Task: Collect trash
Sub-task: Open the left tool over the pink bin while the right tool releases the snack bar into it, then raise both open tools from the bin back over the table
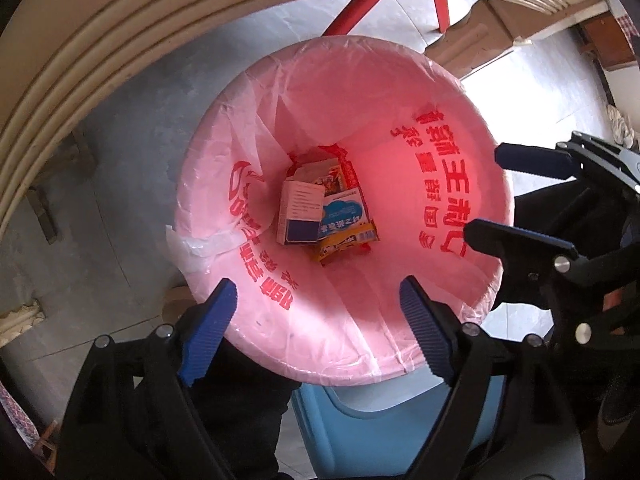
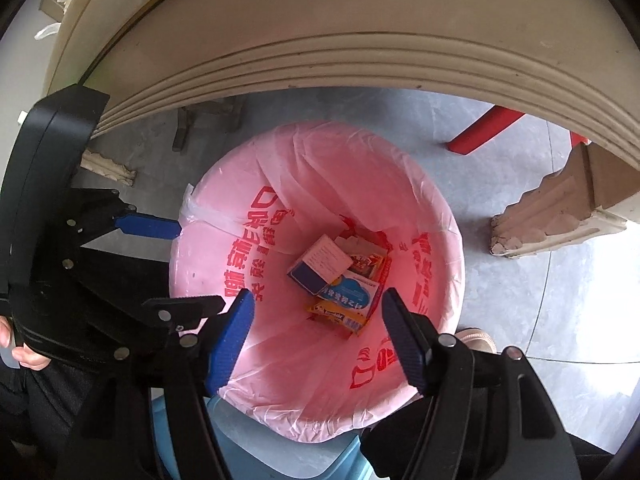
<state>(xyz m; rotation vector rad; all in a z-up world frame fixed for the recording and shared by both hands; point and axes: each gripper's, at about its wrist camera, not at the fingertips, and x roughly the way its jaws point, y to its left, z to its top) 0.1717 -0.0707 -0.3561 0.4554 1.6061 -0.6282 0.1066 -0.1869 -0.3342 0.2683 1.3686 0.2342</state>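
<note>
A bin with a pink printed liner (image 1: pixel 400 92) (image 2: pixel 320 152) stands on the floor, seen from above. At its bottom lie a white and blue box (image 1: pixel 298 216) (image 2: pixel 320 264), a blue and white box (image 1: pixel 344 212) (image 2: pixel 352 292) and an orange packet (image 1: pixel 344 246) (image 2: pixel 340 318). My left gripper (image 1: pixel 320 328) (image 2: pixel 200 266) hangs over the bin's near rim, open, nothing between its blue pads. My right gripper (image 2: pixel 319 298) (image 1: pixel 484 194) hovers over the rim beside it, also open and holding nothing.
A cream table edge (image 1: pixel 100 40) (image 2: pixel 360 60) arches over the bin. A carved table leg (image 2: pixel 560 208) and a red chair leg (image 2: pixel 484 128) stand on the grey tiled floor. A hand (image 2: pixel 24 356) grips the left tool.
</note>
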